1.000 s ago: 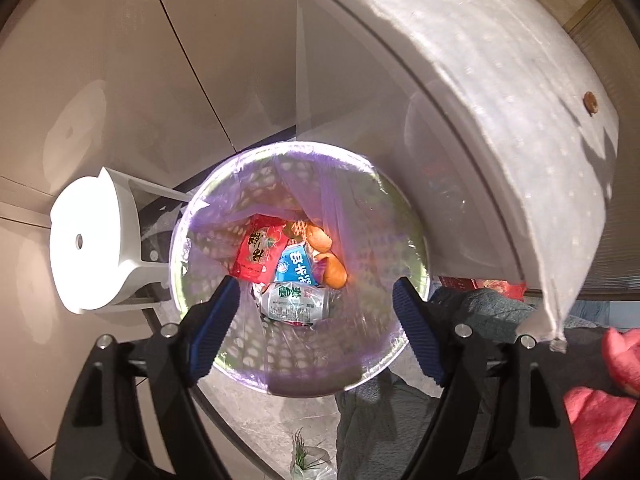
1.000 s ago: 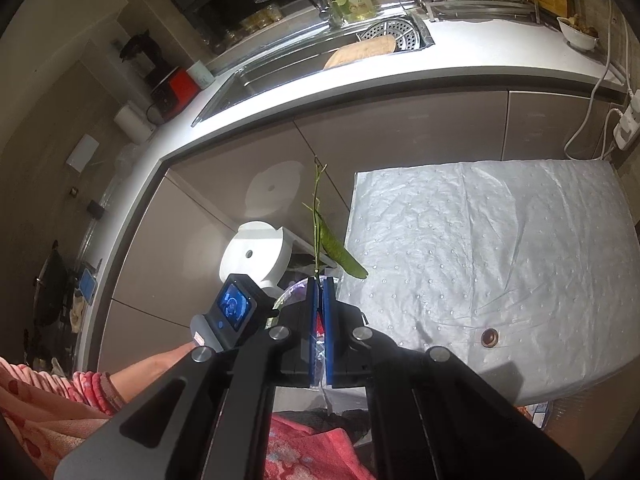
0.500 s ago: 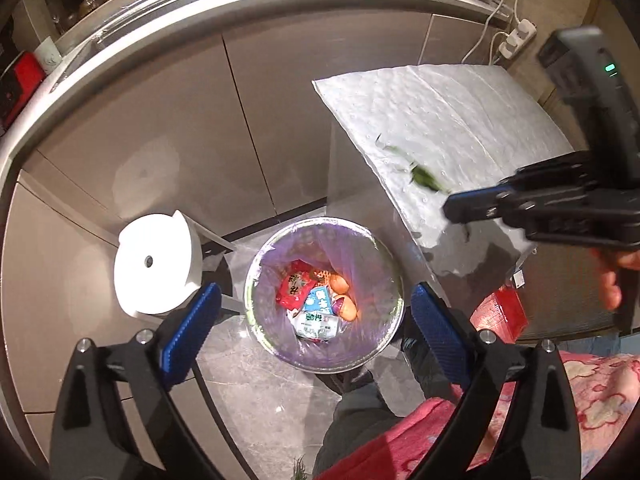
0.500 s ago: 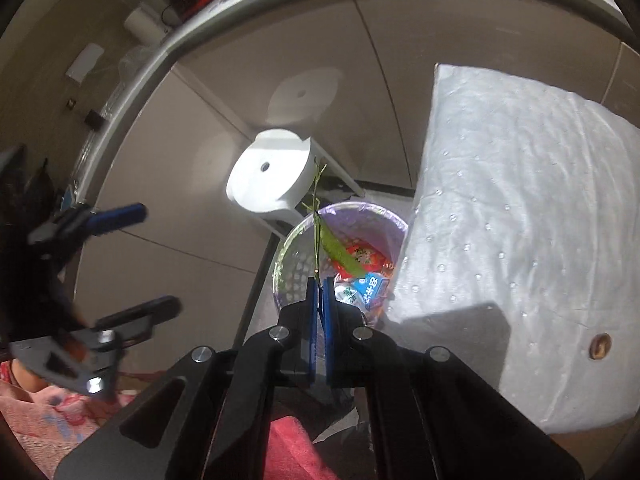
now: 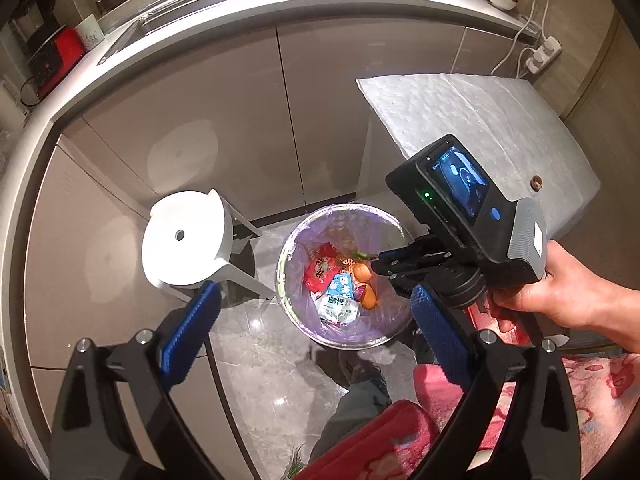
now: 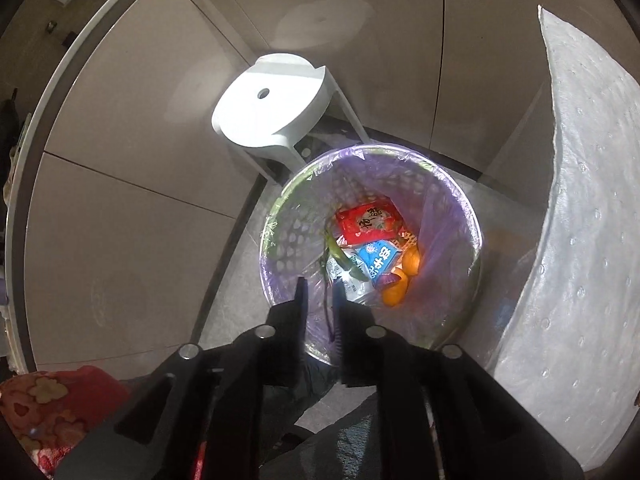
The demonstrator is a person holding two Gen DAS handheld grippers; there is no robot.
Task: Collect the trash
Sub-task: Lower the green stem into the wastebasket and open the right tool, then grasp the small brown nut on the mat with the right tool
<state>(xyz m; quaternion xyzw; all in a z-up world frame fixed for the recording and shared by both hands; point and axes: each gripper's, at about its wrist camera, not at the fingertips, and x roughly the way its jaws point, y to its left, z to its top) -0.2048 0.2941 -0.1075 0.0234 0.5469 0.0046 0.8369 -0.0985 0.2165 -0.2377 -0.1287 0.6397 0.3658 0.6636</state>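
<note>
The green stem (image 6: 340, 258) is released into the bin (image 6: 280, 208) by just-opened right gripper (image 6: 320, 292) jaws; left gripper (image 5: 312, 320) jaws gape empty; floor scraps (image 5: 294, 466) remain uncollected.

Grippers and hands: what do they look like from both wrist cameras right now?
The left gripper has black angular arms with silver bolts and blue ribbed pads. The right gripper is also black, with blue pads, a small lit screen, a green light and a grey ribbed handle. The right hand is bare; red flowered clothing shows below.
</note>
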